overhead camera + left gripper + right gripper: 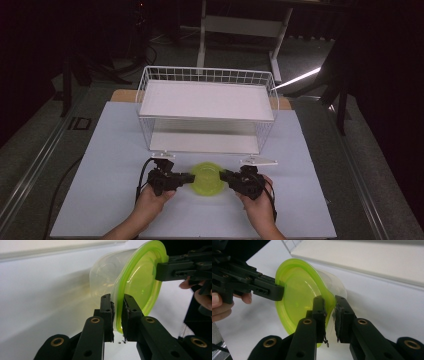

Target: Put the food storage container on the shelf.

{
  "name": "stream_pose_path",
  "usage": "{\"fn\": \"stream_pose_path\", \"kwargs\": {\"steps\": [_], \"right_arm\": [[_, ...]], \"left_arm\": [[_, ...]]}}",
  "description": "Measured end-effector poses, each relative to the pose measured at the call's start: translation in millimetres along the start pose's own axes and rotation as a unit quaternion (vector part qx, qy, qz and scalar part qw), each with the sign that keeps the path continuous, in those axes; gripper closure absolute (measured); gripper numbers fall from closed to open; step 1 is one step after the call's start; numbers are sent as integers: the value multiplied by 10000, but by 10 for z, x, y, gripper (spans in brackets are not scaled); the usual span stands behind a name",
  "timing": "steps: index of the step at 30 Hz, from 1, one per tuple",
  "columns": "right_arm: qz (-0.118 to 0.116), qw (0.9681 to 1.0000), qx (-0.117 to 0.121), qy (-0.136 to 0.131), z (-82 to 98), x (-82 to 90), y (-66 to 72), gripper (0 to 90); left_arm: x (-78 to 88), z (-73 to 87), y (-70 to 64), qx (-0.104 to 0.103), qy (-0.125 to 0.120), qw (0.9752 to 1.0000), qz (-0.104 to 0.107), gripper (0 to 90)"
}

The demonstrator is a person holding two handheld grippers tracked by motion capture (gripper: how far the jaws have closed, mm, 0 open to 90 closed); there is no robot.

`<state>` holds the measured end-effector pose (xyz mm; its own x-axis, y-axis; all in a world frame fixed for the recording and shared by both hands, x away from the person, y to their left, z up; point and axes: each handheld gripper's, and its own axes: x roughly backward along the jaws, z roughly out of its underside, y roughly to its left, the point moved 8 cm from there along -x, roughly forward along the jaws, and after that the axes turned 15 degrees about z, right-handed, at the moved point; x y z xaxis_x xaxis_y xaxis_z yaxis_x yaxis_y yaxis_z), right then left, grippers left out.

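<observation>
**1 lidded container gripped at opposite rims by 2 tools, before a wire rack.**
The left tool and right tool each stood clamped narrow on the green lid of 1 clear container on the tabletop; the step appeared to be a 2-handed lift, calling next for an even raise toward the 1 rack.

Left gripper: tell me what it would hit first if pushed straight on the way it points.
The left gripper is already clamped on the green lid of the clear container. Straight on, past the lid, it would probably meet the right gripper opposite.
</observation>
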<state>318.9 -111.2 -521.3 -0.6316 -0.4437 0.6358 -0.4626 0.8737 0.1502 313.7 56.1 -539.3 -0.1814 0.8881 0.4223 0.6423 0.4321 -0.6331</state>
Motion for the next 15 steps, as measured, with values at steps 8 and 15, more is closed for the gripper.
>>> {"fn": "stream_pose_path", "kwargs": {"steps": [8, 15], "right_arm": [[139, 9996, 106, -238, -229, 6, -20, 798], [227, 9991, 6, -356, -435, -108, -80, 795]], "left_arm": [[89, -249, -37, -74, -283, 9996, -64, 815], [126, -438, 34, -262, -473, 9984, -191, 819]]}}
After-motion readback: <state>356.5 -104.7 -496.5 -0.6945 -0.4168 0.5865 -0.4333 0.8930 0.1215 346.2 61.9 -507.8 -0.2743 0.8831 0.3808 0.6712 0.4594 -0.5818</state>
